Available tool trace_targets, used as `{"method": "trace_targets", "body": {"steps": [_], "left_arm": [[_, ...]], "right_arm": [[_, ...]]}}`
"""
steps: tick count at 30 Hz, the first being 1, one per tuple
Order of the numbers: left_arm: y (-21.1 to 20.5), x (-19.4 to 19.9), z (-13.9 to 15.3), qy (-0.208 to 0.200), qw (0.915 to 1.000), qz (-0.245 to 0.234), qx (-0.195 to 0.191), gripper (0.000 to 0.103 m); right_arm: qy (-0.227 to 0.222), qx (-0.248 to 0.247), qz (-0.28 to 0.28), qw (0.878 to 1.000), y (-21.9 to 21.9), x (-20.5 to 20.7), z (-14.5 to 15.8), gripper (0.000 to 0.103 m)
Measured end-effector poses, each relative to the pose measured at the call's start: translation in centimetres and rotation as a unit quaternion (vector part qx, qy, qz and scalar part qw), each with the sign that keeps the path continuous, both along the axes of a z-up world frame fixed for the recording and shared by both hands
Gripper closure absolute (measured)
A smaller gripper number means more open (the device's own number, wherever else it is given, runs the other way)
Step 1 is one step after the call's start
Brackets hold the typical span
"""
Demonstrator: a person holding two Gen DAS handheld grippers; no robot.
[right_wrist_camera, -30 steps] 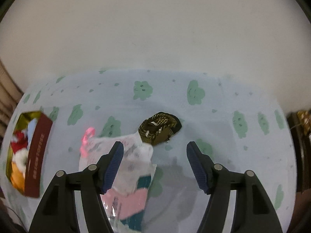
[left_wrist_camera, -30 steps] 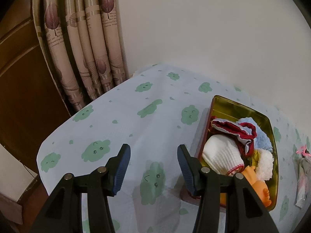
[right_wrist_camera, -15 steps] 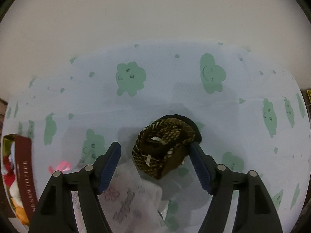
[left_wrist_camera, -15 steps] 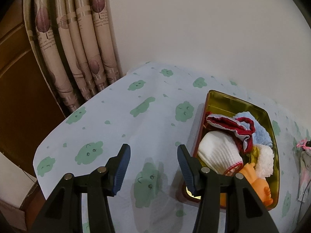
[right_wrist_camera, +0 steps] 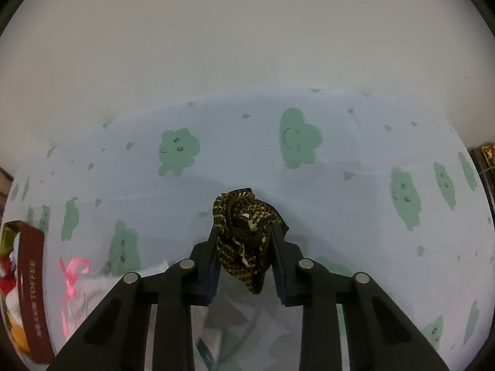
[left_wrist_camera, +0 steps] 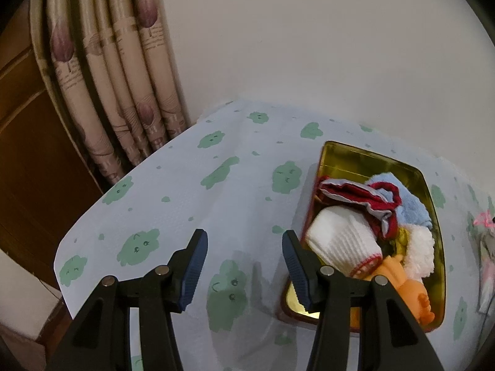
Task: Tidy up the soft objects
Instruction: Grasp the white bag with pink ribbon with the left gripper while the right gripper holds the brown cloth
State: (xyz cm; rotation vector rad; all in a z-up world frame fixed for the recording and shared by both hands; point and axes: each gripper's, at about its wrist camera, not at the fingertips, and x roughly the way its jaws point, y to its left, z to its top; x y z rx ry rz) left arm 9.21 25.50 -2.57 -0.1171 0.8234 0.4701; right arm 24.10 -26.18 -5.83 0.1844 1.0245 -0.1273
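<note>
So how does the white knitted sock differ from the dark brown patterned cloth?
The white knitted sock is plain and lies in the gold tin among other soft things; the dark brown patterned cloth is checked yellow and crumpled outside the tin. The sock is untouched; the right gripper has just closed on the cloth. Both are soft fabric.

A home: patterned curtain, cloud-print tablecloth, wooden door.

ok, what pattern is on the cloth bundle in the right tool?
Dark brown with a yellow-and-cream check weave; the cloth bundle shows best in the right wrist view.
</note>
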Motion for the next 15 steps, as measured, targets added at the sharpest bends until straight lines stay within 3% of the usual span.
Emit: {"method": "trace_targets", "body": {"steps": [8, 11, 15], "left_arm": [[-4.8, 0.6, 0.7, 0.011, 0.9968, -0.078, -0.012, 0.052], [-7.8, 1.5, 1.5, 0.013, 0.9917, -0.126, -0.022, 0.052], [-11.9, 3.3, 2.9, 0.011, 0.9786, -0.194, -0.066, 0.046]], "right_arm": [[-0.046, -0.082, 0.046, 0.995, -1.4, -6.1, 0.1, 0.077], [-0.060, -0.110, 0.057, 0.990, -1.0, -8.6, -0.2, 0.077], [-0.062, -0.105, 0.056, 0.991, -1.3, -10.4, -0.7, 0.077]]}}
